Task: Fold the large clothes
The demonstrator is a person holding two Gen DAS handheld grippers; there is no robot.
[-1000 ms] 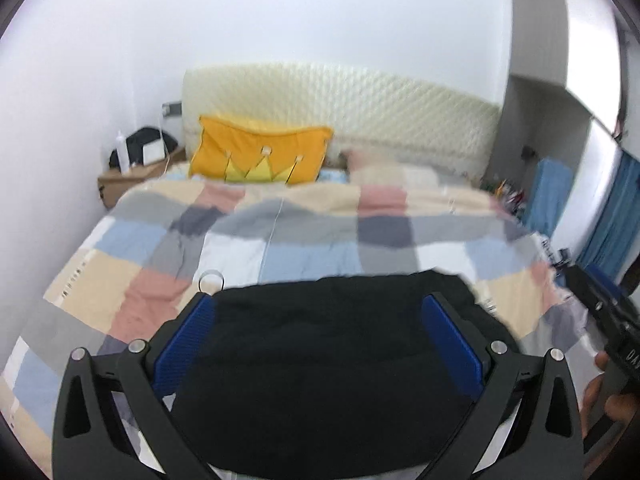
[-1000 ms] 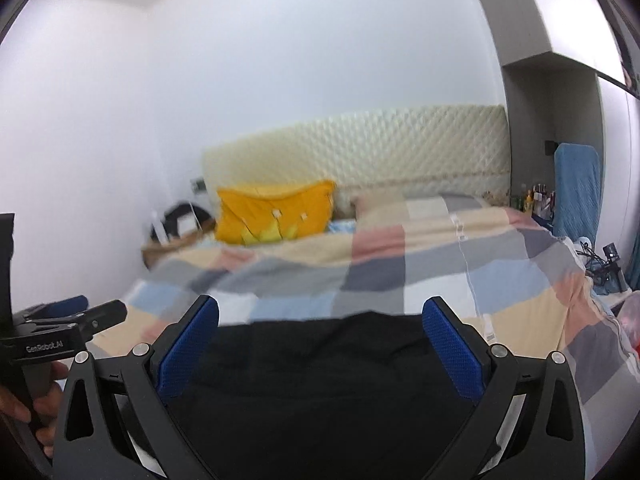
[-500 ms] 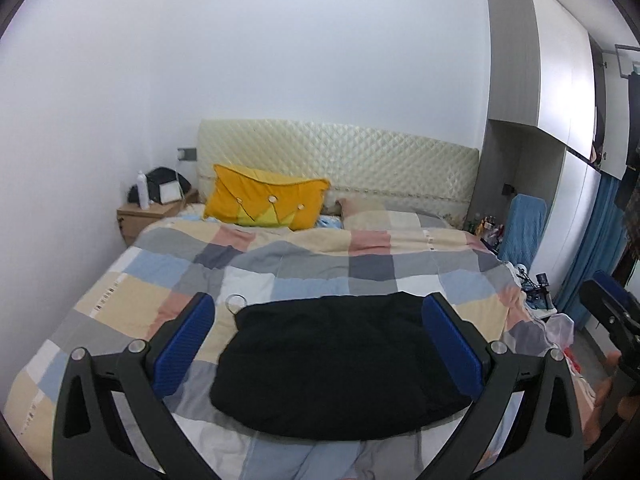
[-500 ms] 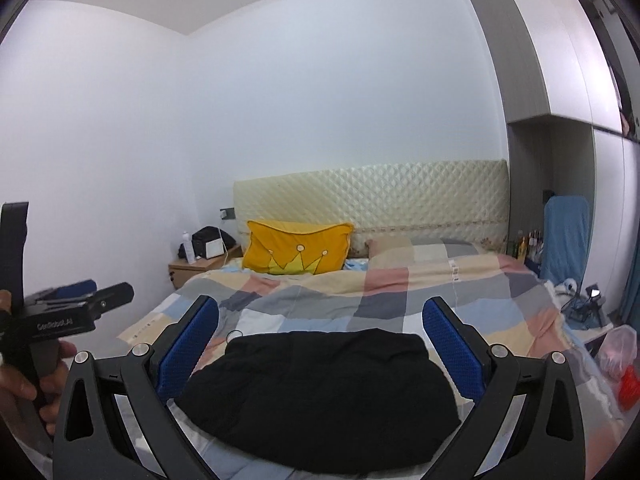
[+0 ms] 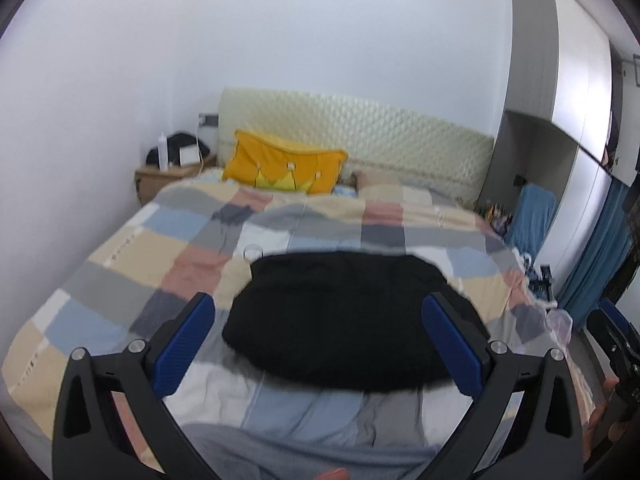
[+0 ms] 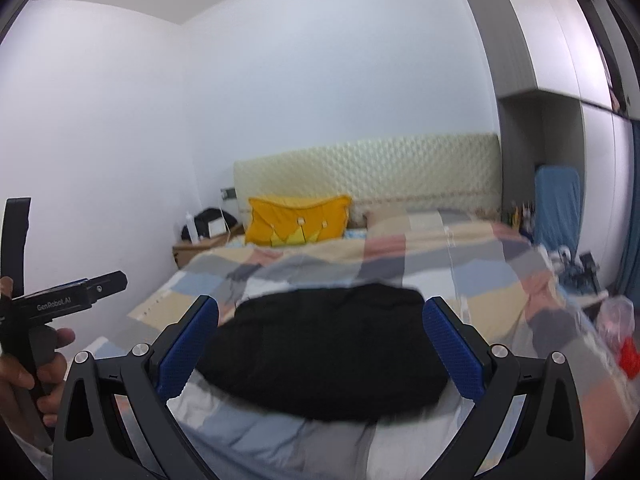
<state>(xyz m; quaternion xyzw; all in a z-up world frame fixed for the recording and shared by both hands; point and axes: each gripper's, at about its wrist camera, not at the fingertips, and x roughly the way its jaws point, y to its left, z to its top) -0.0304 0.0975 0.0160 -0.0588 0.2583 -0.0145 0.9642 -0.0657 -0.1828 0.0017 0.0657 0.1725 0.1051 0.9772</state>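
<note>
A black garment (image 5: 344, 316) lies folded in a compact rounded bundle on the checked quilt of the bed (image 5: 132, 256); it also shows in the right wrist view (image 6: 332, 344). My left gripper (image 5: 320, 340) is open and empty, held above the bed's near end with the bundle between its blue pads (image 5: 184, 344) in view. My right gripper (image 6: 320, 344) is open and empty, at about the same distance from the bundle. The left tool also shows at the left of the right wrist view (image 6: 68, 300), in a hand.
A yellow crown pillow (image 5: 284, 172) leans on the padded headboard (image 5: 360, 136). A bedside table (image 5: 168, 176) with a bottle and dark items stands at the left. A blue chair (image 5: 532, 216), clutter and wardrobes line the right side.
Both grippers pulled up and back from the garment half a second ago; now both cameras have tipped down and moved slightly closer. The frames are motion-blurred. The garment has not moved.
</note>
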